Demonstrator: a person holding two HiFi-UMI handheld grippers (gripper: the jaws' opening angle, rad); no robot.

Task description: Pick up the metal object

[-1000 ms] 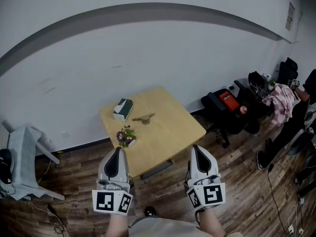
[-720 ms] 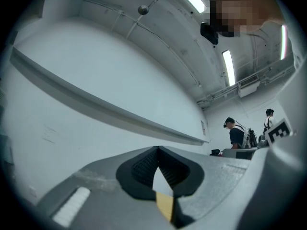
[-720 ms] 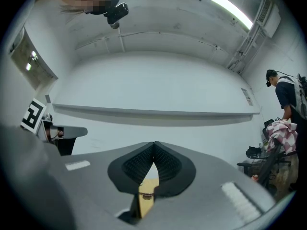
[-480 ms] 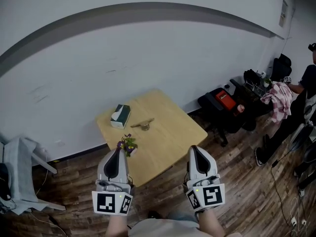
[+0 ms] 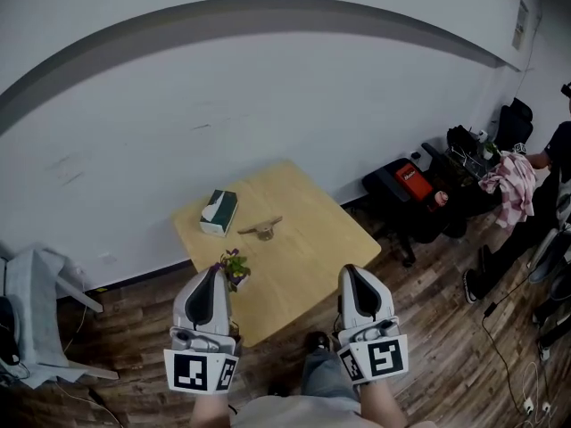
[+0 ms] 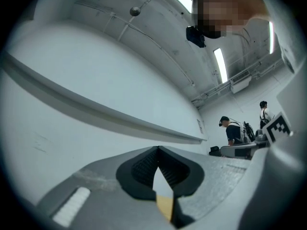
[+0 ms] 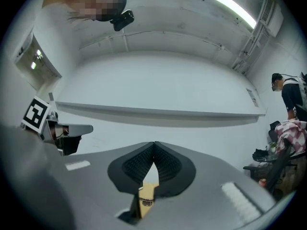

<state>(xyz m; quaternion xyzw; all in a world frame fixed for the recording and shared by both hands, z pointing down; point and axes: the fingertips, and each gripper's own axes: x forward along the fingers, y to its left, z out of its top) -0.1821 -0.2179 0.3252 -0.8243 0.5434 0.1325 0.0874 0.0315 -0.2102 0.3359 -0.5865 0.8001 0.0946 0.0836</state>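
White wall (image 5: 268, 87), dark plank floor (image 5: 428, 328), light wooden table (image 5: 303, 248), white chair (image 5: 36, 283) left.

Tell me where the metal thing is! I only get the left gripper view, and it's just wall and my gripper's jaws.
Observer: In the head view the metal object lies on the wooden table, near the table's middle.
Operator: Is anything beside it?
Observer: A tissue box sits to its left, not touching it.
Operator: Are my grippers close to it?
Observer: No. The left gripper and the right gripper are both on the near side of the table, well short of it, shut and holding nothing.
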